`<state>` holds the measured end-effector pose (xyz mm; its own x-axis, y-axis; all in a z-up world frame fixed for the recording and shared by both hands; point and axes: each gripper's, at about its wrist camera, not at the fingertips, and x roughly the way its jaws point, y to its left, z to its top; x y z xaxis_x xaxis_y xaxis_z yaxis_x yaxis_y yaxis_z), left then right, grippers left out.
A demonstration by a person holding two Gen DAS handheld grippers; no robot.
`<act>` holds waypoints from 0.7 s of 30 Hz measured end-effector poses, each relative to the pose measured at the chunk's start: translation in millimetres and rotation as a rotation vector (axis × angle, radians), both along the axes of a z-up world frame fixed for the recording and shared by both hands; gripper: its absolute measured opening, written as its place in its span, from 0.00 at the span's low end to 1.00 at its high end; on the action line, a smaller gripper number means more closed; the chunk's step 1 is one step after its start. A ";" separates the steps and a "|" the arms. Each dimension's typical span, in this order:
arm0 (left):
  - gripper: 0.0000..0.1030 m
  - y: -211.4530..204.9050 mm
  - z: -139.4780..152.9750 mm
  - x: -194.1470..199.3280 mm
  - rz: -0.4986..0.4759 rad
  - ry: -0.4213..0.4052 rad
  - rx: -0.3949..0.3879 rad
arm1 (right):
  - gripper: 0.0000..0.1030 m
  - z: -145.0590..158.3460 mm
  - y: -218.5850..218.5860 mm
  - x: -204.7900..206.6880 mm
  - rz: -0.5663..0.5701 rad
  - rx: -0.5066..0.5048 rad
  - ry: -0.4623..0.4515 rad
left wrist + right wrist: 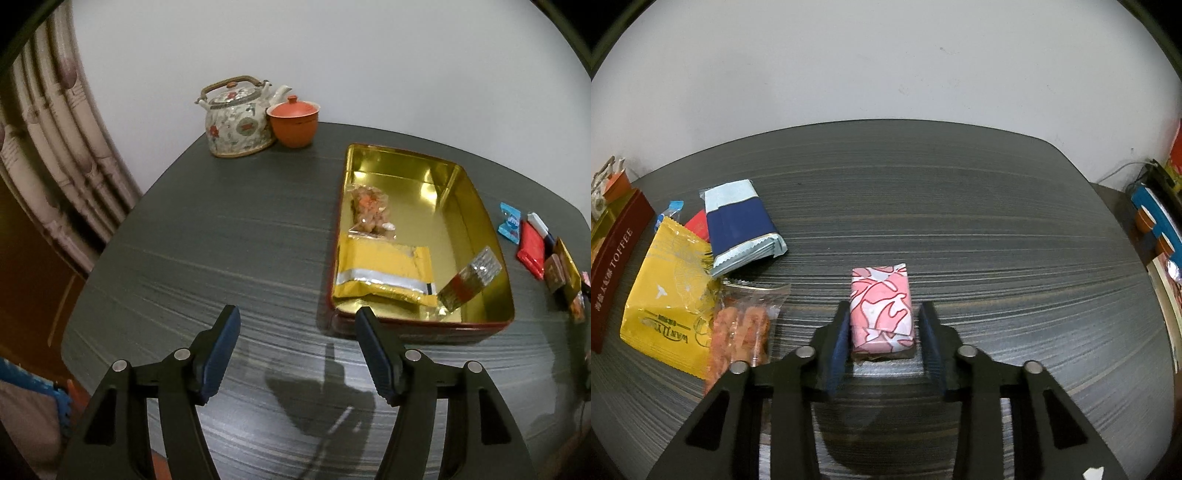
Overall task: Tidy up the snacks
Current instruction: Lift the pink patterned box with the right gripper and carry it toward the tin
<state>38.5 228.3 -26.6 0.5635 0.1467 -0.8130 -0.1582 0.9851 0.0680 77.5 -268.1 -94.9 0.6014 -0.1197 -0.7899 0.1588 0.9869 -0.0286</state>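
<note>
Pink snack framed for pickup, tin waiting.

The pink-patterned snack (pixel 881 308) lies on the tabletop (pixel 997 229) between the pads of the right hand-held gripper (pixel 882 341), which looks closed against its sides. Next, I judge: lift it and carry it to the gold tin (pixel 480 229). The left hand-held gripper (pixel 297 350) hangs open and empty beside that tin.

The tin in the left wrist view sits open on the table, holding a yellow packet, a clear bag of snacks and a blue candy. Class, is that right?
Not quite. The left wrist view shows the tin open with the yellow packet and clear bag inside, but the blue candy lies on the table beside the tin, not in it.
</note>
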 end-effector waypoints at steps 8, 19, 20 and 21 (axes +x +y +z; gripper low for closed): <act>0.64 3.1 10.7 -4.9 0.005 -0.034 -0.001 | 0.26 14.4 1.5 -12.9 -0.073 -0.017 -0.007; 0.69 23.8 17.7 -5.3 0.074 -0.038 -0.049 | 0.26 88.9 72.5 -20.1 0.124 0.019 -0.151; 0.69 24.1 18.2 -5.6 0.076 -0.040 -0.047 | 0.26 90.9 85.4 -19.5 0.163 0.024 -0.150; 0.69 23.8 18.4 -5.5 0.075 -0.040 -0.045 | 0.26 92.3 99.1 -18.3 0.201 0.028 -0.146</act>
